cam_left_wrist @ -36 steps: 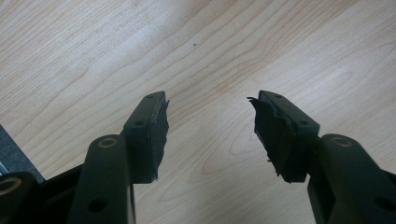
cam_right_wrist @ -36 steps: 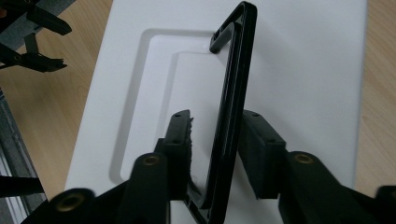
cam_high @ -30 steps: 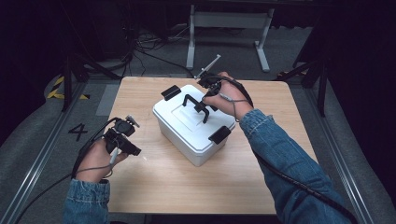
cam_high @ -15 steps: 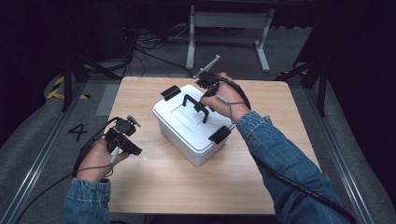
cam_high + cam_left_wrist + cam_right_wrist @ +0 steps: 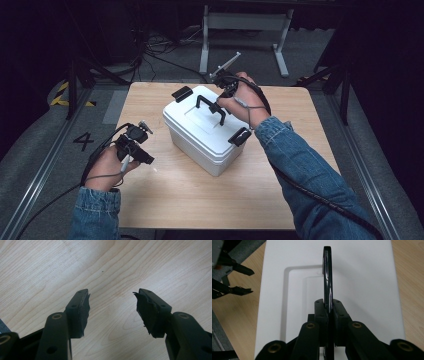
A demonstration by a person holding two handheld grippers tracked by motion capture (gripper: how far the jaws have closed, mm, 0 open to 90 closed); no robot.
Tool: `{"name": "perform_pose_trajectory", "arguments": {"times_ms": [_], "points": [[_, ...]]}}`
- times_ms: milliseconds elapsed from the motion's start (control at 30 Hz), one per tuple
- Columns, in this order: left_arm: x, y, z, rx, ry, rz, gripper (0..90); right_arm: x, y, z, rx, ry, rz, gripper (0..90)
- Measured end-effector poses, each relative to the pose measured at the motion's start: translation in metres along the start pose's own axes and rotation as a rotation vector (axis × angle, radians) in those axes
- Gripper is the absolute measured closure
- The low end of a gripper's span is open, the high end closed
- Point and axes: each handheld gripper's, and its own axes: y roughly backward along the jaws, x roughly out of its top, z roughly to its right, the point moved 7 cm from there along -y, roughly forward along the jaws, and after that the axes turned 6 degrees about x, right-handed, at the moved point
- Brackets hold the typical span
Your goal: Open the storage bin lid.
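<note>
Box [image 5: 210, 131] white, rigid, sits mid-bench [image 5: 165, 200], lid latched. Handle [image 5: 211, 107] black, thin, stiff: best grip point. Right gripper [image 5: 328, 312] fingers just closed, clamping handle. Left gripper [image 5: 112, 307] fingers open over bare bench. Probably light, smooth-sided.

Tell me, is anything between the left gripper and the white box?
Nothing visible. Bare table lies between the open left gripper and the white box. The right gripper is already shut on the black handle.
</note>
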Motion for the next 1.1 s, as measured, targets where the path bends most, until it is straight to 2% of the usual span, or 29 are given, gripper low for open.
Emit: {"name": "perform_pose_trajectory", "arguments": {"times_ms": [100, 133, 200, 267, 400, 533, 667, 800, 833, 1100], "points": [[-0.002, -0.001, -0.001, -0.004, 0.014, -0.003, 44.1, 0.003, 0.009, -0.002, -0.007, 0.013, 0.009, 85.3], [-0.002, 0.000, -0.003, 0.005, 0.007, -0.004, 44.1, 0.004, 0.013, -0.004, -0.007, 0.013, 0.011, 85.3], [-0.003, 0.000, -0.002, -0.005, 0.030, -0.001, 44.1, 0.006, 0.019, -0.005, -0.015, 0.022, 0.014, 85.3], [-0.005, 0.000, -0.003, 0.002, 0.015, -0.005, 44.1, 0.007, 0.024, -0.005, -0.015, 0.024, 0.017, 85.3], [-0.005, 0.002, -0.002, -0.002, 0.027, -0.001, 44.1, 0.008, 0.034, -0.006, -0.026, 0.020, 0.030, 85.3], [-0.005, 0.001, -0.003, 0.009, 0.013, -0.004, 44.1, 0.008, 0.042, -0.005, -0.023, 0.021, 0.041, 85.3], [-0.006, 0.001, -0.002, -0.004, 0.032, -0.003, 44.1, 0.004, 0.049, -0.001, -0.024, 0.026, 0.040, 85.3], [-0.006, 0.000, -0.003, 0.000, 0.032, -0.008, 44.1, -0.004, 0.057, 0.010, -0.035, 0.008, 0.042, 85.3], [-0.006, 0.000, -0.004, 0.009, 0.015, -0.007, 44.1, -0.007, 0.061, 0.014, -0.041, 0.004, 0.044, 85.3], [-0.007, -0.002, -0.004, 0.007, 0.014, -0.021, 44.1, -0.022, 0.083, 0.039, -0.064, -0.047, 0.067, 85.3]]}}
